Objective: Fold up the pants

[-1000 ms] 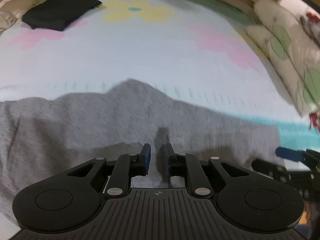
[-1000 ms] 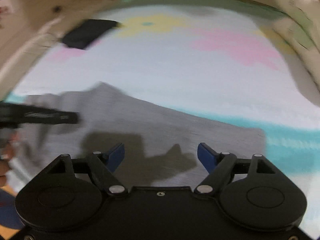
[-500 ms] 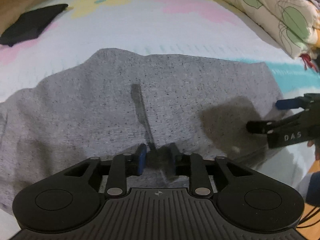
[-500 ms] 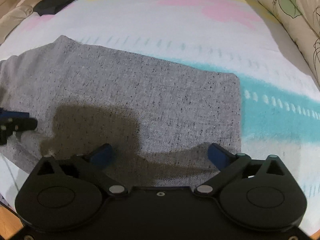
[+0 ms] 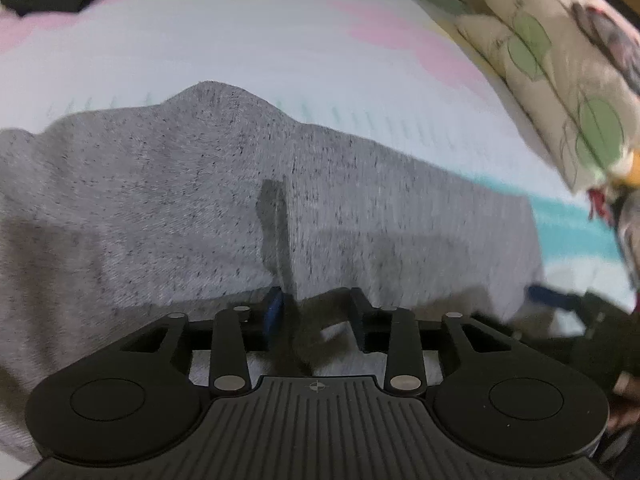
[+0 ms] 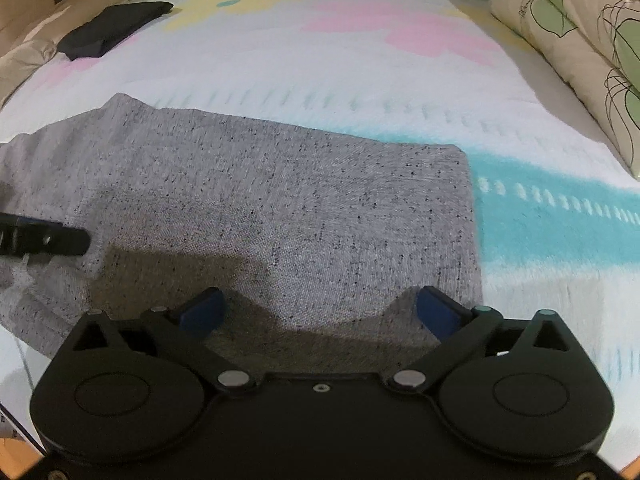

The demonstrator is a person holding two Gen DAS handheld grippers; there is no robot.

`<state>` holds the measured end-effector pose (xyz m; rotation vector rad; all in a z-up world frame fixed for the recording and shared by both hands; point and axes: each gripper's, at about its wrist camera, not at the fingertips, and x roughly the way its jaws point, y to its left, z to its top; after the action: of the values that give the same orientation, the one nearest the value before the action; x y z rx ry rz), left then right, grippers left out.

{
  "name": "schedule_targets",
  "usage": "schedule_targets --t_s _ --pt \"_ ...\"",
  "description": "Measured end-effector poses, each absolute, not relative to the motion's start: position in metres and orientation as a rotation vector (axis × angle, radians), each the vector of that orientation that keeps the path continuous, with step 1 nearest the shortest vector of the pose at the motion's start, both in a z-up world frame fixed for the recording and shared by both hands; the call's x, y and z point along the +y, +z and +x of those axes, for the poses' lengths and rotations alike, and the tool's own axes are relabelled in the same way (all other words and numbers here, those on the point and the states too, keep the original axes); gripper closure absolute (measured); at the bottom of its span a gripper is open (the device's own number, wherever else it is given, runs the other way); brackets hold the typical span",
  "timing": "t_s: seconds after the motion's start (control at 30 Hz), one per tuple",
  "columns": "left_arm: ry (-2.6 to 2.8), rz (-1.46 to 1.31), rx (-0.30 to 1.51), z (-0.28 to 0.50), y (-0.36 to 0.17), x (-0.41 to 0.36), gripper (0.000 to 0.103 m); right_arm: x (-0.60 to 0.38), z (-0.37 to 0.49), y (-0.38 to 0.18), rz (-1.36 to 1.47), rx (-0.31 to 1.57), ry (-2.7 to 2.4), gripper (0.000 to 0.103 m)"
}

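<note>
Grey speckled pants (image 6: 280,208) lie spread on the bed; they also fill the left wrist view (image 5: 200,184). My left gripper (image 5: 318,314) is at the near edge of the pants with its jaws part open and grey cloth lying between them. My right gripper (image 6: 318,310) is wide open and empty, low over the near edge of the pants close to their right end. The left gripper's finger (image 6: 44,240) shows at the left of the right wrist view. The right gripper's fingertip (image 5: 552,296) shows at the right of the left wrist view.
A folded black garment (image 6: 112,30) lies at the far left of the bed (image 6: 360,72). Leaf-print pillows (image 6: 580,40) line the right side, also in the left wrist view (image 5: 560,92). The sheet has pink and yellow flowers and a teal stripe (image 6: 552,216).
My left gripper's jaws have spread apart from nearly shut on the cloth. The left view tilted up and blurred. The right gripper stays wide open and has shifted slightly over the near edge.
</note>
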<state>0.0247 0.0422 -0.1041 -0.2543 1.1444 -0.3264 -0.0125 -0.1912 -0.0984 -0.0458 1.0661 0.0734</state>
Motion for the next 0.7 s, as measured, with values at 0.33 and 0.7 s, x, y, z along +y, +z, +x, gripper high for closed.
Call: schedule_targets --t_s 0.33,0.7 --pt "-0.334 -0.323 1.146 0.045 -0.11 0.035 0.062 -0.19 -0.011 -0.098 -0.036 1.073 0.07 0.001" --pt "-0.328 -0.301 1.083 0.024 -0.1 0.045 0.095 -0.194 -0.007 -0.094 -0.032 1.124 0.105 0.001"
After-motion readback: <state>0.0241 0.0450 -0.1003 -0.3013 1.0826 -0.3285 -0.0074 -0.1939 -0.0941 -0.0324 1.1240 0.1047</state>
